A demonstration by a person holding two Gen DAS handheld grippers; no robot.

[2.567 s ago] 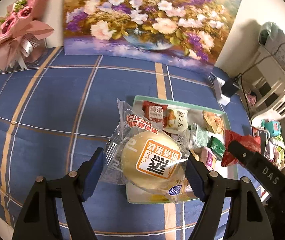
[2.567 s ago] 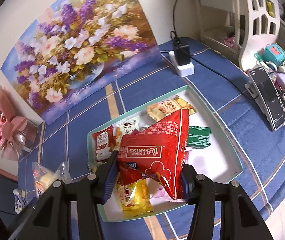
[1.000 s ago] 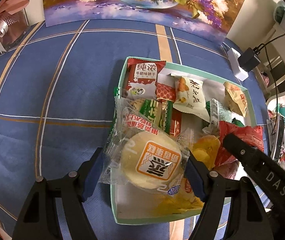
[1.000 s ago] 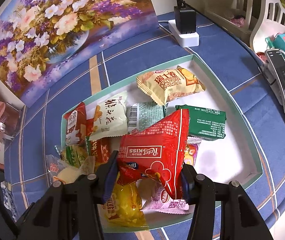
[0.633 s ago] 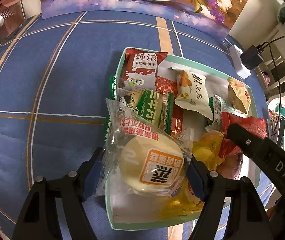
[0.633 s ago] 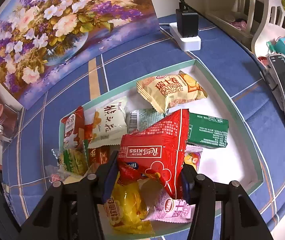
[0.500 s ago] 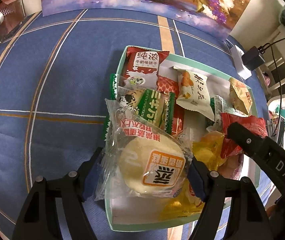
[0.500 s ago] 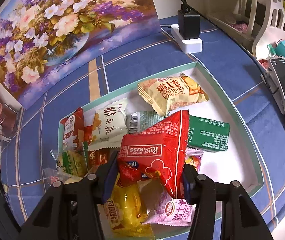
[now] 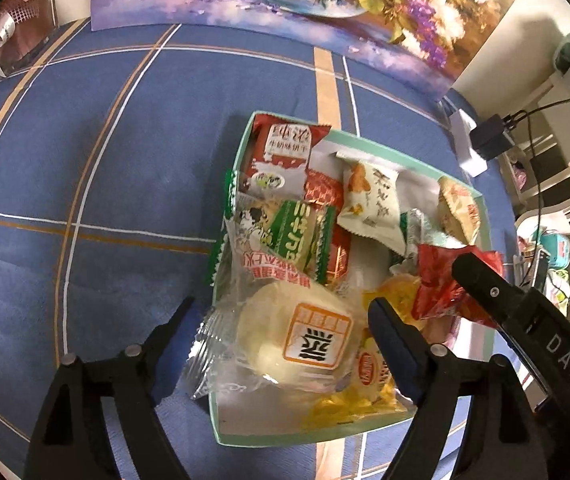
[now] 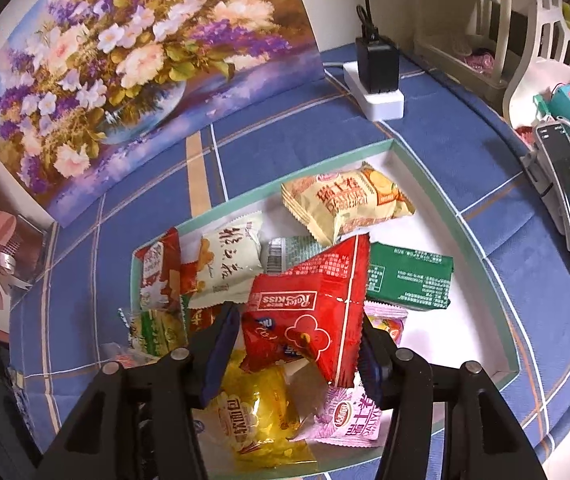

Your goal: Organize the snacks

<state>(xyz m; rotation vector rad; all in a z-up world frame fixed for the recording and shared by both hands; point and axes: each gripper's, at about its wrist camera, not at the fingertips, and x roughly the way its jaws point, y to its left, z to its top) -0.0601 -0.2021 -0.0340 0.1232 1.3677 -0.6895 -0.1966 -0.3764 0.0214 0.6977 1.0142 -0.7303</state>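
A shallow tray with a teal rim (image 9: pixel 369 138) (image 10: pixel 417 184) holds several wrapped snacks. My left gripper (image 9: pixel 281 330) has opened; a round bun in a clear wrapper (image 9: pixel 293 336) lies between its fingers on the tray's near left corner, partly over the rim. My right gripper (image 10: pixel 293 344) is shut on a red Rose Kiss packet (image 10: pixel 313 304) and holds it over the tray's near side, above a yellow packet (image 10: pixel 253 412) and a pink one (image 10: pixel 349 416). The red packet also shows in the left wrist view (image 9: pixel 441 280).
The tray sits on a blue plaid cloth (image 9: pixel 105 184). A flower painting (image 10: pixel 133 60) leans on the back wall. A white power strip with a black charger (image 10: pixel 377 76) lies behind the tray. A phone (image 10: pixel 569 196) and small toys lie at the right.
My left gripper has opened and let the bun drop onto the tray's near left corner. My right gripper still holds the red packet over the tray and has barely moved.
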